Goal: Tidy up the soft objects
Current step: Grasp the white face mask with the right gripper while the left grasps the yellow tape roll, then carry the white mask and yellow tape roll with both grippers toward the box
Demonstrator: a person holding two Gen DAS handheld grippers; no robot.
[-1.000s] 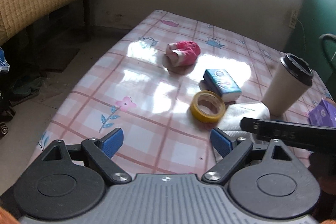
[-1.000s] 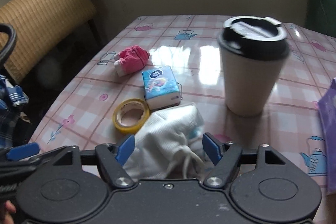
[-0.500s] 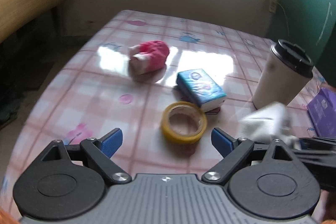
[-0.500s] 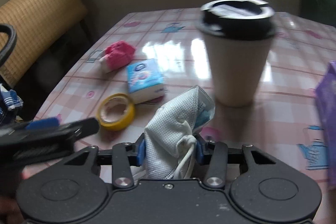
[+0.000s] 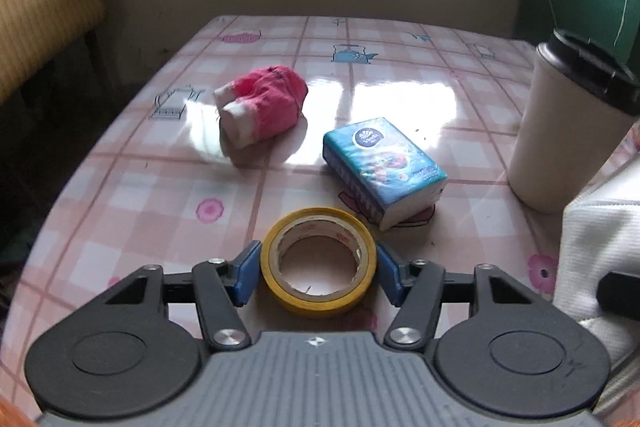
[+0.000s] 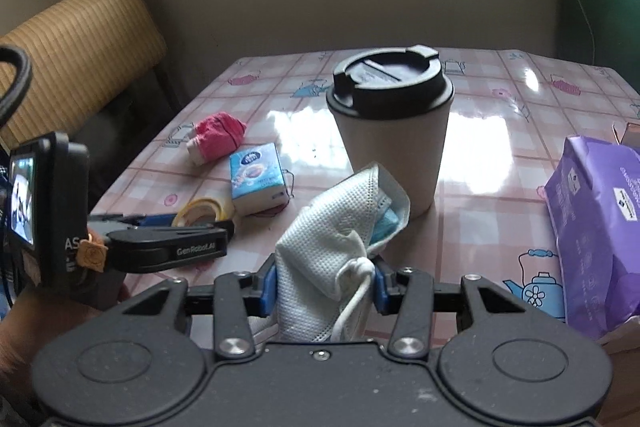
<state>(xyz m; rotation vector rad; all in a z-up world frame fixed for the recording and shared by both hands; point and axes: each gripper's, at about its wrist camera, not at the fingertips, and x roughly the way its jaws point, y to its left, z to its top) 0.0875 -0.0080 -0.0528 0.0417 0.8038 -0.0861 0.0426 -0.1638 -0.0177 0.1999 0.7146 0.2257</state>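
Pink-checked tablecloth (image 5: 132, 187), glossy under window glare. Yellow tape roll (image 5: 318, 263) lies flat between the left gripper (image 5: 318, 269) pads, which have just closed in and touch its sides. Right gripper (image 6: 325, 285) is clamped on the white face mask (image 6: 340, 223), raised near the coffee cup (image 6: 392, 131). Pink sock (image 5: 262, 105) lies beyond, nearer the left hand.

Window glare on glossy tablecloth (image 5: 400, 99)
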